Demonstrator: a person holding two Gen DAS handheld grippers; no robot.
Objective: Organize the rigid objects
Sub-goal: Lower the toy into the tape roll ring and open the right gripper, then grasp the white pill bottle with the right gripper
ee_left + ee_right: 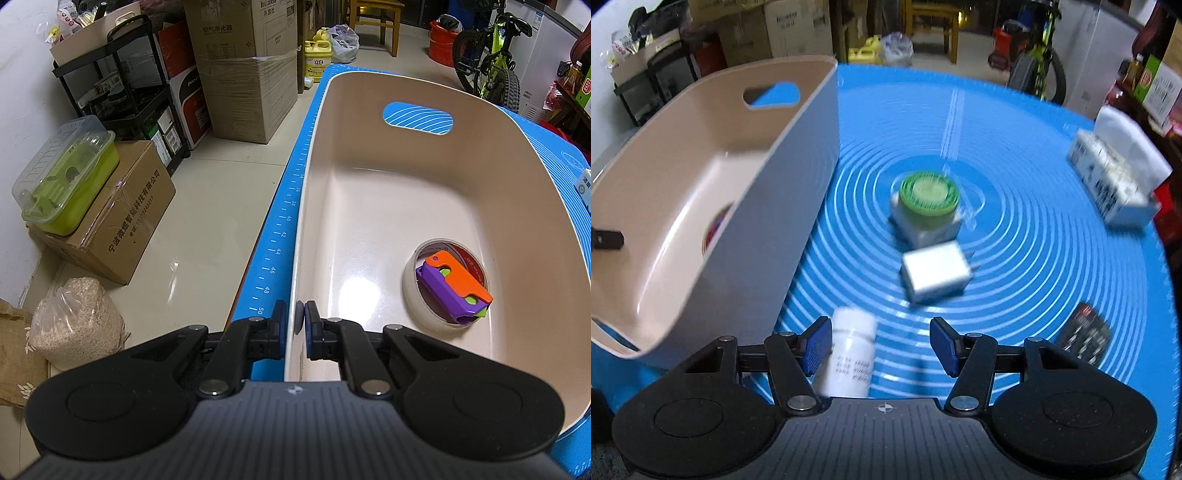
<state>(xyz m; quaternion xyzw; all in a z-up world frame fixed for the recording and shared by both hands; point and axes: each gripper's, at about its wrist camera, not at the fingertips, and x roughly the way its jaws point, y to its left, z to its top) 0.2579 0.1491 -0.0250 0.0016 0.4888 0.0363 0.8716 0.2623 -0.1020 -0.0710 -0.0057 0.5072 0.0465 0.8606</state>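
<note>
A beige plastic basket (373, 206) stands on the blue mat (280, 229). Inside lie a roll of tape (417, 295) and an orange-and-purple toy (456, 284) resting in it. My left gripper (294, 317) is shut on the basket's near rim. In the right wrist view the basket (798, 177) is on the left. My right gripper (881, 343) is open above the mat, with a white pill bottle (851, 354) lying by its left finger. Ahead lie a white charger block (934, 277) and a green-lidded white jar (927, 203).
A tissue pack (1115, 177) lies at the mat's far right and a dark flat packet (1084, 332) at the near right. Cardboard boxes (110, 221), a black shelf (125, 96) and a bag of grain (74, 321) stand on the floor to the left. A bicycle (491, 55) is behind.
</note>
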